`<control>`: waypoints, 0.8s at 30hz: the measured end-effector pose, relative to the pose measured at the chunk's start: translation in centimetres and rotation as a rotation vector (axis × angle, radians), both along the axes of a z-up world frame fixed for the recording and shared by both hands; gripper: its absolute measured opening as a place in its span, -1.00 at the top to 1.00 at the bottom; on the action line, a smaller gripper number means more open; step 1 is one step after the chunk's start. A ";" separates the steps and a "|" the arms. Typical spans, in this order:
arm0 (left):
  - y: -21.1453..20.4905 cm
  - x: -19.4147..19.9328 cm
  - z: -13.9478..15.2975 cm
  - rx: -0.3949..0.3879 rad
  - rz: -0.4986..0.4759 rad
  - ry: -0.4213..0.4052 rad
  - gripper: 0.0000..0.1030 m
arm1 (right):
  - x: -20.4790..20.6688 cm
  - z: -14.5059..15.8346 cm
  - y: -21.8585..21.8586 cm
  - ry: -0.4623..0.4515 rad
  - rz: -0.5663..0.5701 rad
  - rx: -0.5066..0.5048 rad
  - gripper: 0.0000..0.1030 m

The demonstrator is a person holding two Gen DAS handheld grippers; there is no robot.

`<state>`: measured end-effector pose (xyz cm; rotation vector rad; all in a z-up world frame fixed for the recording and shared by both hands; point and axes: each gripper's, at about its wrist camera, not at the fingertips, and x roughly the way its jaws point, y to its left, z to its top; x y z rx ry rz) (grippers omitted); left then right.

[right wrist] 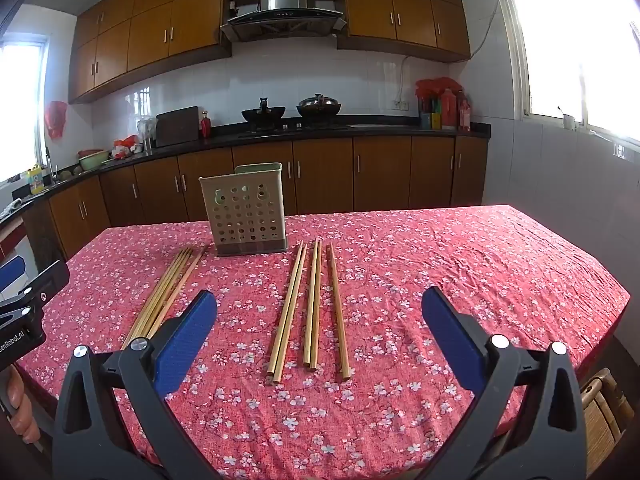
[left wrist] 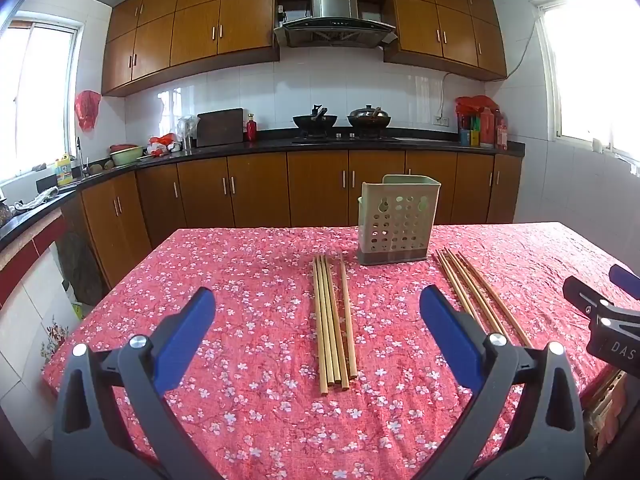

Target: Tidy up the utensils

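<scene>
Just ahead of both grippers, two sets of wooden chopsticks lie flat on a table [left wrist: 248,264] covered by a red cloth with white blossoms, and a pale perforated utensil holder [left wrist: 396,220] stands upright beyond them.

Taking the holder as the landmark: the left set of chopsticks [left wrist: 334,320] lies on the near side of it, starting close to its front left corner and running toward the camera. Four of these sticks are packed side by side and a fifth lies just to their right. The right set of chopsticks [right wrist: 312,308] starts close to the holder's front right corner and also runs toward the near edge, looser: two touching, two more touching, one alone on the right.

The left gripper [left wrist: 318,312] has its blue fingers [left wrist: 188,328] spread wide, pinching nothing. The left set lies on the cloth in the gap between the fingers, clear of both pads.

The right gripper [right wrist: 320,312] is likewise spread wide and empty. The right set lies between its fingers [right wrist: 448,332], touching neither. From this view the left set runs under the left-hand finger's edge, and the left gripper's body shows at the frame's left border.
</scene>
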<state>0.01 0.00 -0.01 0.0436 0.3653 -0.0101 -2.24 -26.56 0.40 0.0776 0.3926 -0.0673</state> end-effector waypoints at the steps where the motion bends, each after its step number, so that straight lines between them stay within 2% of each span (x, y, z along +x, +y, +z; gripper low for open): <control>1: 0.0 0.0 0.0 -0.001 0.000 0.000 -0.93 | 0.0 0.0 0.0 0.000 0.000 -0.001 -0.97; 24: 0.0 0.0 0.0 -0.002 0.001 0.002 -0.93 | -0.1 -0.1 0.2 0.001 -0.001 -0.002 -0.97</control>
